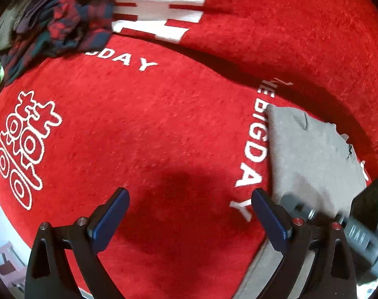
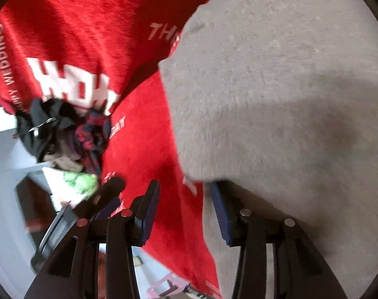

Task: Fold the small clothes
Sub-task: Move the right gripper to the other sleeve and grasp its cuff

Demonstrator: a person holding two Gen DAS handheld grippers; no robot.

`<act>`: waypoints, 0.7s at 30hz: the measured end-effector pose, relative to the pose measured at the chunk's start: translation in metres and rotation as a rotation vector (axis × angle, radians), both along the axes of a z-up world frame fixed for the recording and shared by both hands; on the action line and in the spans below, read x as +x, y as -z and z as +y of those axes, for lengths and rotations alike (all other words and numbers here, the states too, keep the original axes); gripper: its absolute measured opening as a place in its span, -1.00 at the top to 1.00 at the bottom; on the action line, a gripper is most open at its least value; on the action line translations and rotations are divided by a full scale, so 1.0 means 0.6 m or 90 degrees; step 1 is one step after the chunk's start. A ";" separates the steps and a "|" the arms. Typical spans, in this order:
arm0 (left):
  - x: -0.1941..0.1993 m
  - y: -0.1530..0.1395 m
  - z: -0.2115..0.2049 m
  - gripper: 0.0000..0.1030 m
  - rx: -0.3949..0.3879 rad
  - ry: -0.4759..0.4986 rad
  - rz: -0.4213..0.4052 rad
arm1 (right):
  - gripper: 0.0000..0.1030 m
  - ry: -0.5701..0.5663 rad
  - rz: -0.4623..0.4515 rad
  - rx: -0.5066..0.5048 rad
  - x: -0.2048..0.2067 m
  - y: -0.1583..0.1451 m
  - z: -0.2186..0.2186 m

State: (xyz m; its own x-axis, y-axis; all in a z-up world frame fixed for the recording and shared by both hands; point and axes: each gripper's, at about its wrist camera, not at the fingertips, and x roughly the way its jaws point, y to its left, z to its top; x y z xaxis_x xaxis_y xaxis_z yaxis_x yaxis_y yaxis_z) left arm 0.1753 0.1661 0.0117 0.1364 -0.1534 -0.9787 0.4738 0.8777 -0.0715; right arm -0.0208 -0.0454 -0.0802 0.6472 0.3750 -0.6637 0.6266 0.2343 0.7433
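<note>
Red cloth (image 1: 164,124) with white lettering covers the table. On it, at the right, lies the folded grey garment (image 1: 313,154), flat. A heap of unfolded clothes (image 1: 56,25) sits at the far left corner. Left tool (image 1: 189,214) hovers wide open over bare red cloth. Right tool (image 2: 182,211) is open too, at the grey garment's edge.

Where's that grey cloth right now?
The grey cloth lies on the red blanket, at the right of the left wrist view beside the "BIG DAY" lettering; it fills the right wrist view, at the right hand-held gripper.
</note>
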 end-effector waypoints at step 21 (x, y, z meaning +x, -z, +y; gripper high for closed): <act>-0.096 -0.007 -0.141 -0.90 -0.004 0.115 0.034 | -0.06 -0.012 0.049 -0.022 -0.172 -0.056 -0.020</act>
State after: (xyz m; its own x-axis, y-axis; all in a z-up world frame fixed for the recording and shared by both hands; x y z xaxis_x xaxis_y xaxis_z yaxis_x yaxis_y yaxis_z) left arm 0.1176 0.0814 0.0157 0.0541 -0.1773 -0.9827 0.6185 0.7786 -0.1064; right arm -0.1242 -0.0574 -0.0467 0.5869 0.3620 -0.7242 0.6768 0.2716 0.6842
